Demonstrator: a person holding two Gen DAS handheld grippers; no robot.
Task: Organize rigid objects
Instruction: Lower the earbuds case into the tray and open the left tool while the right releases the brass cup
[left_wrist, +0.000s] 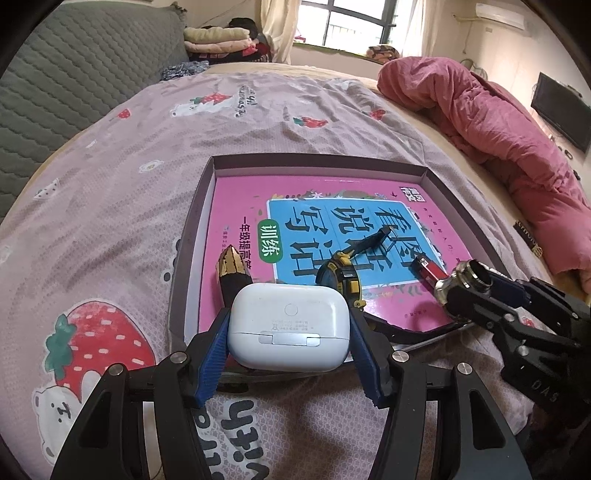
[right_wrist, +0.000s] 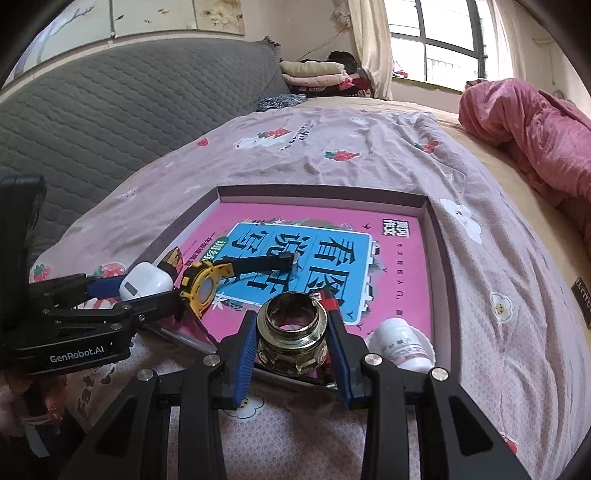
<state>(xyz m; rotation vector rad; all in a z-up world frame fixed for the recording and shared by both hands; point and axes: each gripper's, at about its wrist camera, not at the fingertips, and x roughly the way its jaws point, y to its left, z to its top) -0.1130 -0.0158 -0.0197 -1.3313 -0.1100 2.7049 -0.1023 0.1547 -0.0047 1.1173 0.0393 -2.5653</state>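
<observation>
Bed (left_wrist: 258, 122) under shallow tray (left_wrist: 192, 229).

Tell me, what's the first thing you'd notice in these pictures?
The bright pink book lying in the shallow box on the strawberry bedsheet grabs the eye. Near its front edge, the left hand-held gripper squeezes a white earbud case, and the right hand-held gripper clamps a small glass jar.

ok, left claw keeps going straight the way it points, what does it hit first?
Probably the black-and-gold object lying just beyond the white earbud case that the left claw holds, or the yellow tape measure beside it. Depth and height are unclear, so it might pass over both.
</observation>
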